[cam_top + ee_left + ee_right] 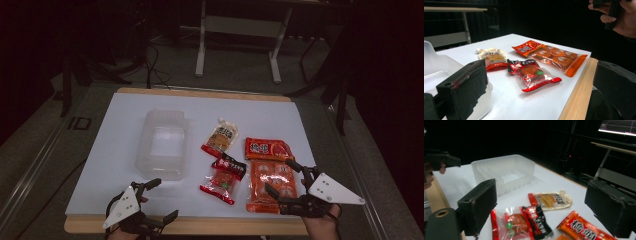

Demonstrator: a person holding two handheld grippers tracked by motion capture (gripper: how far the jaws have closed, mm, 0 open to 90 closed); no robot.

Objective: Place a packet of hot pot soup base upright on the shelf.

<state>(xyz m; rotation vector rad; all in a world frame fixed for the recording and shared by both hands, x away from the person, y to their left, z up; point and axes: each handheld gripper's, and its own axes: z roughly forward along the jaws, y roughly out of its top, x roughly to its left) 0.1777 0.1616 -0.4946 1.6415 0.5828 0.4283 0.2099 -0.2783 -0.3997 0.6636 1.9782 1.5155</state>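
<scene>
While both hand-held grippers gape empty: beneath the right hand-held gripper (285, 179), a glossy orange packet (271, 185) of round pieces.

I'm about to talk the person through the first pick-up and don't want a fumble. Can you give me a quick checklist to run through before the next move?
1. Right claw open: ok, jaws spread wide above the large orange packet.
2. Left claw open: ok, holding nothing, at the table's near edge.
3. Clear plastic container empty and upright: ok.
4. Packets apart from each other: not ok, the red clear-window packet lies close against the orange one; whether they overlap, cannot tell.
5. Pale pouch free to lift: ok, nothing on it.
6. Table space around the container: ok.
</scene>
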